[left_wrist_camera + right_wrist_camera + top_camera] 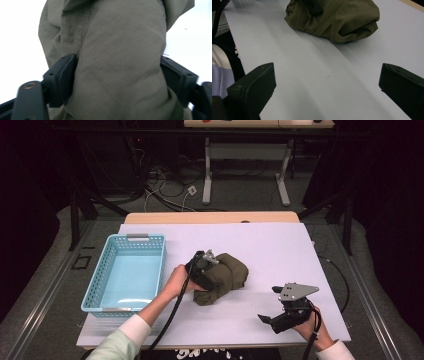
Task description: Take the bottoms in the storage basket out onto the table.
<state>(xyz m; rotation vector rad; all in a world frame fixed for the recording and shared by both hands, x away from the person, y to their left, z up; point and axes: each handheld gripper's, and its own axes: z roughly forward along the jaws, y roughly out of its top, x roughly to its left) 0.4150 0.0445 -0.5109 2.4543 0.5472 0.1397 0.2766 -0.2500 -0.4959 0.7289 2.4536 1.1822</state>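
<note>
Olive garment [222, 276], bundled mid-bench, right of the blue basket [126, 273]. Left gripper [117, 75] straddles a fat fold; fingers [61, 75] flank the cloth, though whether they bite or merely brush it is hard to judge. Right gripper [272, 320] idle, fingers spread wide over bare bench [312, 82]. Risk: a slack hold lets the bundle unroll or snag the basket's rim when lifted.

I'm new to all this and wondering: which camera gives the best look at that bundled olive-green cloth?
The right gripper view: the olive-green cloth lies bundled on the white table, nearly whole. The high view shows it small, partly behind the left gripper. The left gripper view shows close-up folds.
</note>
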